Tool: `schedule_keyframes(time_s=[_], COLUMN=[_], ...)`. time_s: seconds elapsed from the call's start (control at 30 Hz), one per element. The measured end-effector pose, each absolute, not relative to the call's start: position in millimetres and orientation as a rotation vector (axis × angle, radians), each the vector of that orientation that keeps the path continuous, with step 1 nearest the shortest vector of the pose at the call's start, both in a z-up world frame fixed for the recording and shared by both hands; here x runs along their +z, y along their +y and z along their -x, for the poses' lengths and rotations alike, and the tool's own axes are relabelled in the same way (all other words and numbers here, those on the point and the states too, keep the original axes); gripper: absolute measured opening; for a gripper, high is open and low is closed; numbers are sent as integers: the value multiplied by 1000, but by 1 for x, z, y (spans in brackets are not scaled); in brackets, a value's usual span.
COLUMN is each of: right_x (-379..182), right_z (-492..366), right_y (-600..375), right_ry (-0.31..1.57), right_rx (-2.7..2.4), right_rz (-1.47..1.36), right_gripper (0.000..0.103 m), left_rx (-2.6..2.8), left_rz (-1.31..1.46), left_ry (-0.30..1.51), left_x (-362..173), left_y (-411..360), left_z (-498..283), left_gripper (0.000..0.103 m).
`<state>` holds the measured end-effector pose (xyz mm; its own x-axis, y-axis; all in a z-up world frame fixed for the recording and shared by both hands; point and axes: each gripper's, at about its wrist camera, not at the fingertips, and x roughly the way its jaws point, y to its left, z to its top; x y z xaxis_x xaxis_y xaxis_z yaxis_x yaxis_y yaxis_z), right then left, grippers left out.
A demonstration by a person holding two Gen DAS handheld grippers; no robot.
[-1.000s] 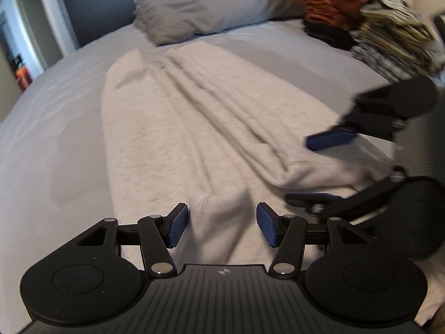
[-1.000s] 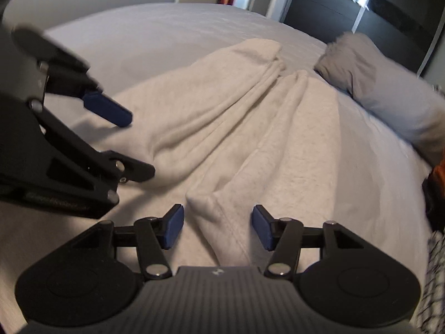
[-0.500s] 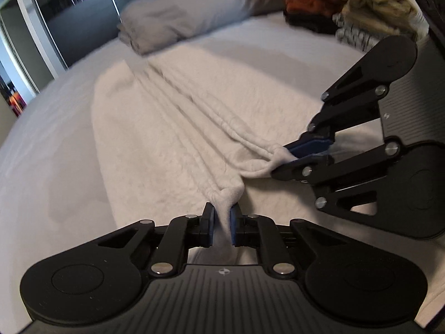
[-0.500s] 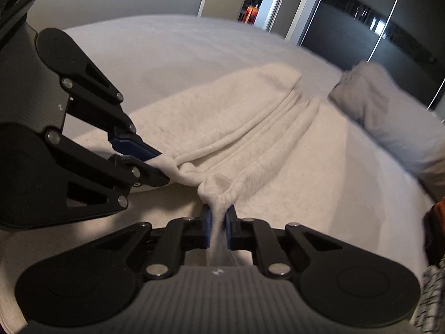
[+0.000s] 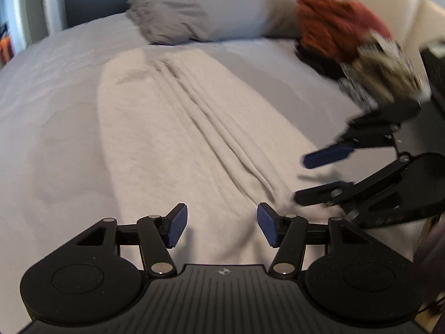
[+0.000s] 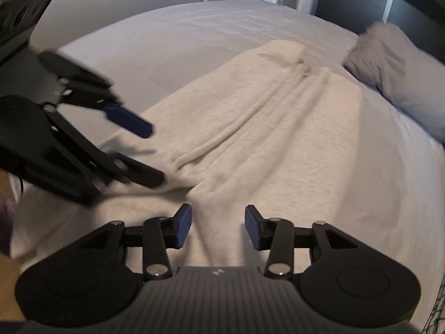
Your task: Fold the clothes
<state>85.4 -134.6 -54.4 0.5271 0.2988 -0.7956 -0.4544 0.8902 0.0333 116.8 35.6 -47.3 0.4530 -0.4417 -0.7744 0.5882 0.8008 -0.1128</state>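
A cream fleece garment (image 5: 178,128) lies flat and lengthwise on the grey bed, with a ridge of folds running down its middle (image 6: 267,128). My left gripper (image 5: 221,228) hovers over its near end, jaws opening, nothing between the blue pads. My right gripper (image 6: 218,226) hovers beside it over the same end, jaws also opening and holding nothing. Each gripper shows in the other's view: the right gripper (image 5: 325,175) at the right, the left gripper (image 6: 139,150) at the left, both with jaws apart above the cloth.
A grey pillow (image 5: 222,11) lies at the head of the bed. A pile of clothes, rust-red on top (image 5: 339,27) with patterned ones (image 5: 383,72) below, sits at the right by a padded headboard. Dark wardrobe doors (image 6: 361,2) stand beyond the bed.
Both grippers shut on the garment's near end, pinching up a bunch of cloth, then let go and drew back upward. The cloth now lies flat with the folds straighter.
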Motion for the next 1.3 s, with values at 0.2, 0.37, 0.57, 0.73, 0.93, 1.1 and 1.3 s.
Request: schedule_keyframes(time_s=[0.2,0.37,0.57,0.73,0.93,1.1,1.3], right_x=[-52,-80,-109,-119,-126,-130,-136], right_z=[-151,-207,-259,-303,-366,-405,-433], right_y=[-182,-220,-237,-239,-237,-242,-250], right_ry=[996,1090,1112,1085,1056,1081,1055], right_rx=[324,263,252,301,316,327,318], right_rz=[41,-110,-240,-289,-304,-369,-491], right_gripper=[63,66,69,69,70,73,66], left_rx=[-520,-462,-503,-543,-590,-639,-721], left_rz=[-107,67,182,193,138,128,133], left_ry=[948,1046,1058,1037,1019,1017,1009], left_x=[-44,-70,-99,-109,-116,-122,-127], left_y=[68,90,86,76,60,49,47], left_z=[-188,-245,-298,-346,-399,-428,-446], left_gripper=[55,55,55,55,66,76,80])
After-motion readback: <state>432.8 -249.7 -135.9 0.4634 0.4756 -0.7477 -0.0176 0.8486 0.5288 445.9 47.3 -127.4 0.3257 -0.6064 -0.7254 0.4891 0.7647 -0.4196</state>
